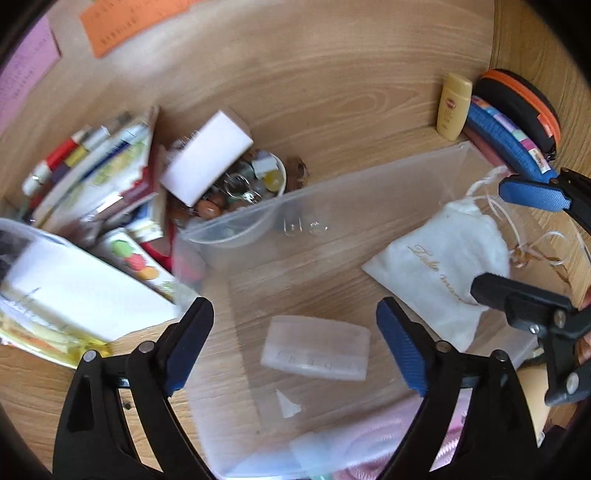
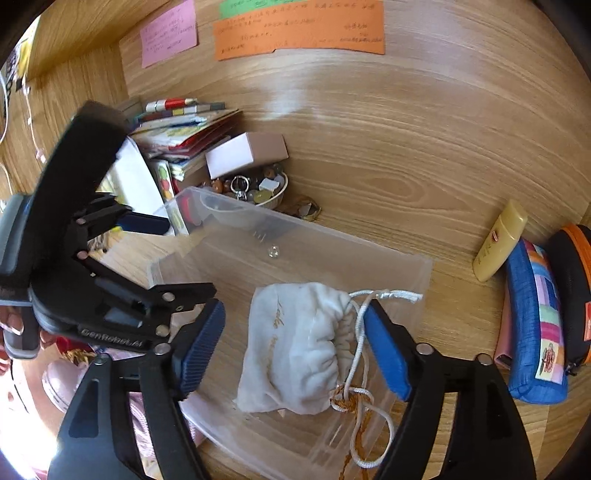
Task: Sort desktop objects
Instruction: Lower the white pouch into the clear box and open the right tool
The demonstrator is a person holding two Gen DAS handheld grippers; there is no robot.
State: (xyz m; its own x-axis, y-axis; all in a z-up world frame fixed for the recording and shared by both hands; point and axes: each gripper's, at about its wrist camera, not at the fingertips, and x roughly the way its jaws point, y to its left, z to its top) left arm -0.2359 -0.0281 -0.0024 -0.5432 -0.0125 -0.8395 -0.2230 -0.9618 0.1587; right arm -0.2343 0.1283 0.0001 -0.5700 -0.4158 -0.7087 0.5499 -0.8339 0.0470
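Fingers wide apart on both hands now: the left gripper (image 1: 295, 350) hangs open over a clear plastic box (image 1: 369, 177), nothing between its blue pads, and below it a small frosted case (image 1: 316, 347) lies flat on the bottom of the box. Over on the right, the right gripper (image 2: 295, 347) is spread too, its pads standing either side of a white drawstring pouch (image 2: 299, 343) without pressing it; the pouch sits inside the same box, its gathered mouth turned toward the right pad and its white cord (image 2: 360, 398) trailing out toward the camera, knotted with a brown one. Behind the box, a white bowl (image 2: 275, 195) full of beads and rings stands on the wooden table (image 2: 388, 147), a small box (image 2: 245, 153) tilted on top of it and a heap of booklets (image 2: 177, 136) just beside. Off to the right, a yellow bottle (image 2: 498, 240) lies near a blue patchwork pouch (image 2: 535, 325) and a black case with orange trim (image 2: 576, 280). Orange and pink paper notes (image 2: 295, 31) are stuck on the back panel.
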